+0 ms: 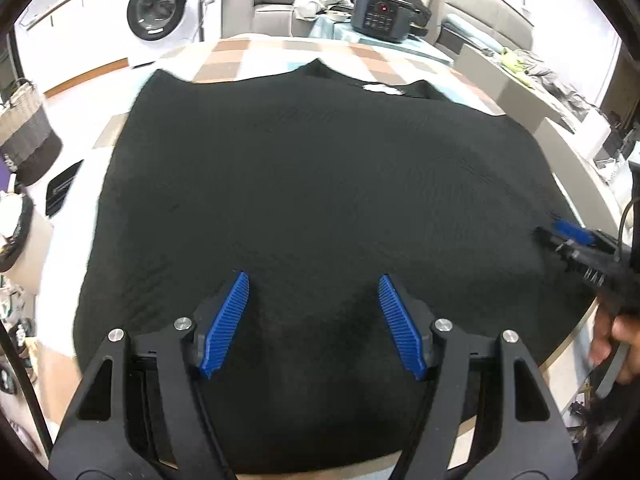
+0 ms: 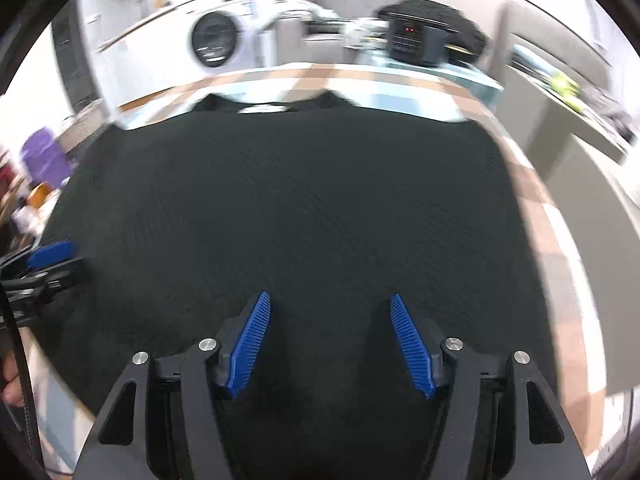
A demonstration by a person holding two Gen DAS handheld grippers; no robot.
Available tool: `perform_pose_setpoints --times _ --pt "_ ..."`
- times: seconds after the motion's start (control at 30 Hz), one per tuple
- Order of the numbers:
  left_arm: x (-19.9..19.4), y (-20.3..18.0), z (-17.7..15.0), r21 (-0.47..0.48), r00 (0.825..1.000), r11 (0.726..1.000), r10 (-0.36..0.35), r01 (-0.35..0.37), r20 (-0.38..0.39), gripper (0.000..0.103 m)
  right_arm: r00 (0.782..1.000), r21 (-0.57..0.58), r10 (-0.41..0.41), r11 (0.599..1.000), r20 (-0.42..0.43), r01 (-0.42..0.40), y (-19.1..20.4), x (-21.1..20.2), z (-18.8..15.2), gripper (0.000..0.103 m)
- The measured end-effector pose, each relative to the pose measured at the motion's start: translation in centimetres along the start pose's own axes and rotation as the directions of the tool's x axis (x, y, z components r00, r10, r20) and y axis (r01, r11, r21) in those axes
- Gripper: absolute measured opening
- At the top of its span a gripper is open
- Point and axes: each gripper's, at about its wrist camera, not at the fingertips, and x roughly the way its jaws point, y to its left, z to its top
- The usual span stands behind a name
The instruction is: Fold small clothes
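Observation:
A black knitted garment (image 1: 320, 180) lies spread flat on the checked tablecloth (image 1: 228, 60), its neck and white label (image 1: 380, 89) at the far side. My left gripper (image 1: 313, 276) hovers open over the near hem, with only cloth below its blue pads. My right gripper (image 2: 330, 295) is also open over the near part of the same garment (image 2: 300, 200), nothing pinched. Each gripper shows at the edge of the other's view: the right gripper (image 1: 568, 236) at the garment's right side, the left gripper (image 2: 52, 254) at its left side. The right wrist view is blurred.
A black appliance (image 1: 380, 14) stands on the table's far end. Behind it are a washing machine (image 1: 158, 10) and a sofa with clothes. A woven basket (image 1: 24, 132) stands left of the table. A person's hand (image 1: 616, 344) shows at the right table edge (image 1: 576, 328).

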Motion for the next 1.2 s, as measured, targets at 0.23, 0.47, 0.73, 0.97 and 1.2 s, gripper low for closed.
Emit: perform_pose_setpoints --times 0.23,0.47,0.73,0.97,1.2 --pt "2.4 -0.4 3.3 -0.015 1.000 1.000 -0.002 0.002 -0.010 0.069 1.000 0.069 0.002 0.998 -0.016 0.000 -1.4 0.3 1.5 0.065" --pt "1.3 1.2 2.2 -0.063 0.998 0.996 0.063 -0.065 -0.020 0.069 0.998 0.071 -0.058 0.996 -0.026 0.060 -1.8 1.1 1.7 0.070" --pt "-2.9 0.7 -3.7 -0.039 0.996 0.996 0.083 -0.084 -0.020 0.073 0.998 -0.007 0.064 0.998 -0.023 -0.064 0.8 -0.3 -0.2 0.078" --pt "-7.0 4.7 -8.0 -0.317 1.000 0.948 -0.010 0.004 -0.018 0.073 0.995 0.006 0.094 0.996 -0.027 -0.093 1.5 -0.5 -0.3 0.078" --pt "-7.5 7.7 -9.4 -0.514 0.997 0.856 -0.018 0.056 0.077 0.073 0.989 -0.063 0.149 0.987 -0.006 -0.149 4.0 -1.9 -0.4 0.078"
